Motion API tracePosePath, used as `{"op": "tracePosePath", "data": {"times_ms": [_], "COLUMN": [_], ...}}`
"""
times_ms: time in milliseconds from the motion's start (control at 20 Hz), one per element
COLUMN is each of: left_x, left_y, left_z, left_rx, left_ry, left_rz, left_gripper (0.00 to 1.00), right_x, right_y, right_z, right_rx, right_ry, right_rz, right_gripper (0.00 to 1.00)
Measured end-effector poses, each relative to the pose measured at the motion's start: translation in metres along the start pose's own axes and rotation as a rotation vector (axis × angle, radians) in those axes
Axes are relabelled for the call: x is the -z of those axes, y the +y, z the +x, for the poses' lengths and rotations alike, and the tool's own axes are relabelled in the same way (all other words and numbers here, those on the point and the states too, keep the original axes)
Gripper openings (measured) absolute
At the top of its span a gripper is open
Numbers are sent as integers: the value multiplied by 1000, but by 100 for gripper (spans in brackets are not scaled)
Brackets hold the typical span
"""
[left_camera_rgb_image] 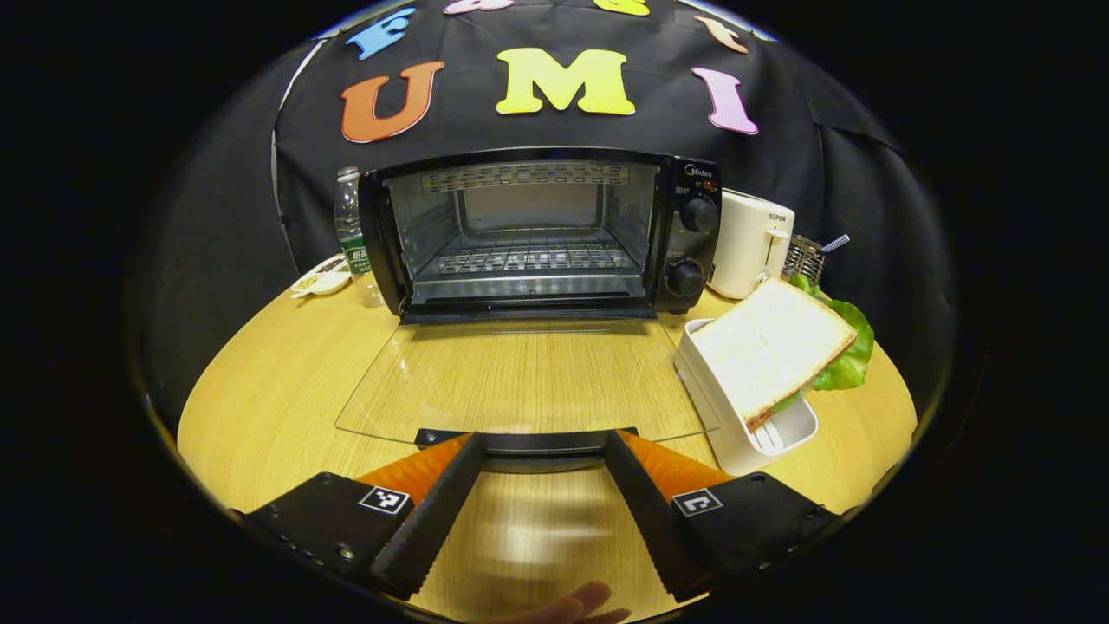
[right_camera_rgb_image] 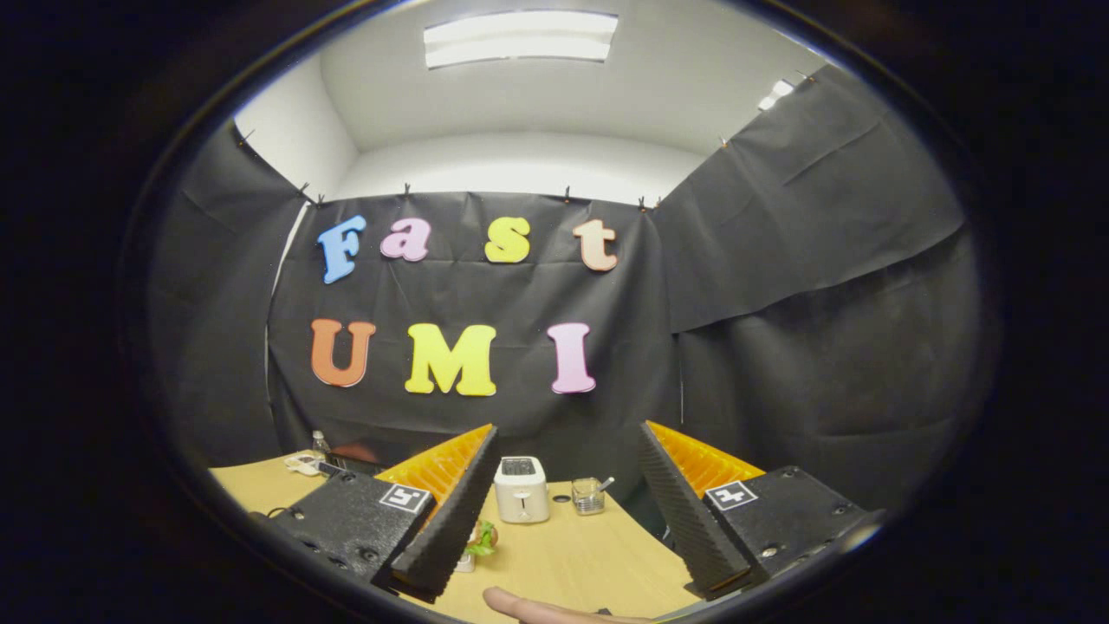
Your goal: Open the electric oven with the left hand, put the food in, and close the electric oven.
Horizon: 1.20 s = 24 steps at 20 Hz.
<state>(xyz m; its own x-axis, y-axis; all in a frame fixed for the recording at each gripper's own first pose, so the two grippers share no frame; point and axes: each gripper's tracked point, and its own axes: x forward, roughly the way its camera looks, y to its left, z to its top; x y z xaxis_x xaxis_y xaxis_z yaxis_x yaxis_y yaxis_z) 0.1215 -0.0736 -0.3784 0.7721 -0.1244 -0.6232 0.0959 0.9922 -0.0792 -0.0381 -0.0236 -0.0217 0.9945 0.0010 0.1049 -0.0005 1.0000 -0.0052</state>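
Left gripper view: the oven point(left_camera_rgb_image: 537, 232) sits at the back of the table point(left_camera_rgb_image: 260, 381) with its glass door point(left_camera_rgb_image: 520, 377) dropped flat, rack point(left_camera_rgb_image: 528, 257) bare inside. The left gripper point(left_camera_rgb_image: 541, 451) has its fingers spread wide, one on each side of the door handle point(left_camera_rgb_image: 533, 442), not pinching it. The sandwich point(left_camera_rgb_image: 771, 347), bread over lettuce, leans on a white tray point(left_camera_rgb_image: 736, 433) just right of the door. Toaster point(left_camera_rgb_image: 752, 243) is beside the oven, bottle point(left_camera_rgb_image: 351, 230) on the other side. A fingertip point(left_camera_rgb_image: 576, 602) pokes in at the bottom.

Right gripper view: the right gripper point(right_camera_rgb_image: 563, 503) is held up high, fingers wide apart, nothing between them. Far below are the toaster point(right_camera_rgb_image: 521, 490), a small basket point(right_camera_rgb_image: 587, 496) and a bit of the sandwich point(right_camera_rgb_image: 481, 539).
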Motion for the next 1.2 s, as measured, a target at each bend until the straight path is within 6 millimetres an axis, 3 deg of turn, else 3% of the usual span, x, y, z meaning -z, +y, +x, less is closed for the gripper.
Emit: {"op": "tracePosePath", "data": {"times_ms": [50, 150, 200, 250, 350, 400, 500, 550, 600, 650, 700, 750, 800, 850, 900, 950, 1000, 1150, 1200], "left_x": [-3, -12, -17, -22, -39, -51, -80, -95, -107, -117, -129, -142, -154, -164, -173, -179, -185, -188, -187], "left_y": [0, 0, 0, 2, 5, 7, 10, 9, 8, 8, 8, 11, 15, 19, 24, 27, 26, 22, 25], "left_z": [-1, -6, -9, -16, -35, -47, -76, -91, -106, -120, -135, -150, -163, -177, -191, -206, -218, -247, -254], "left_rx": [1, 9, 11, 14, 17, 19, 19, 24, 28, 36, 40, 31, 20, 2, -15, -21, -20, -9, -24], "left_ry": [-14, -55, -80, -95, -147, -182, -277, -325, -365, -391, -431, -469, -511, -554, -590, -625, -659, -712, -725], "left_rz": [0, 5, 0, -6, -13, -7, 19, 21, 14, 6, 6, 12, 21, 26, 27, 24, 22, 33, 43], "left_gripper": [95, 95, 94, 94, 94, 95, 94, 94, 94, 94, 94, 94, 94, 94, 94, 94, 94, 94, 94], "right_x": [3, 9, 12, 19, 31, 37, 50, 59, 68, 80, 93, 108, 123, 142, 160, 180, 200, 258, 272], "right_y": [2, 6, 10, 12, 15, 17, 25, 28, 29, 32, 36, 41, 46, 51, 56, 60, 64, 75, 78], "right_z": [1, 6, 10, 16, 34, 44, 67, 80, 95, 109, 122, 135, 150, 164, 176, 187, 196, 212, 216], "right_rx": [-5, -20, -36, -45, -52, -55, -79, -88, -91, -98, -111, -130, -149, -174, -206, -235, -267, -359, -390], "right_ry": [11, 31, 47, 68, 112, 139, 188, 211, 236, 264, 300, 335, 376, 424, 477, 540, 608, 822, 882], "right_rz": [4, 17, 29, 38, 35, 34, 28, 30, 38, 43, 46, 50, 52, 52, 52, 53, 62, 124, 143], "right_gripper": [100, 100, 90, 90, 90, 100, 100, 90, 100, 90, 100, 100, 90, 90, 100, 91, 100, 100, 89]}}
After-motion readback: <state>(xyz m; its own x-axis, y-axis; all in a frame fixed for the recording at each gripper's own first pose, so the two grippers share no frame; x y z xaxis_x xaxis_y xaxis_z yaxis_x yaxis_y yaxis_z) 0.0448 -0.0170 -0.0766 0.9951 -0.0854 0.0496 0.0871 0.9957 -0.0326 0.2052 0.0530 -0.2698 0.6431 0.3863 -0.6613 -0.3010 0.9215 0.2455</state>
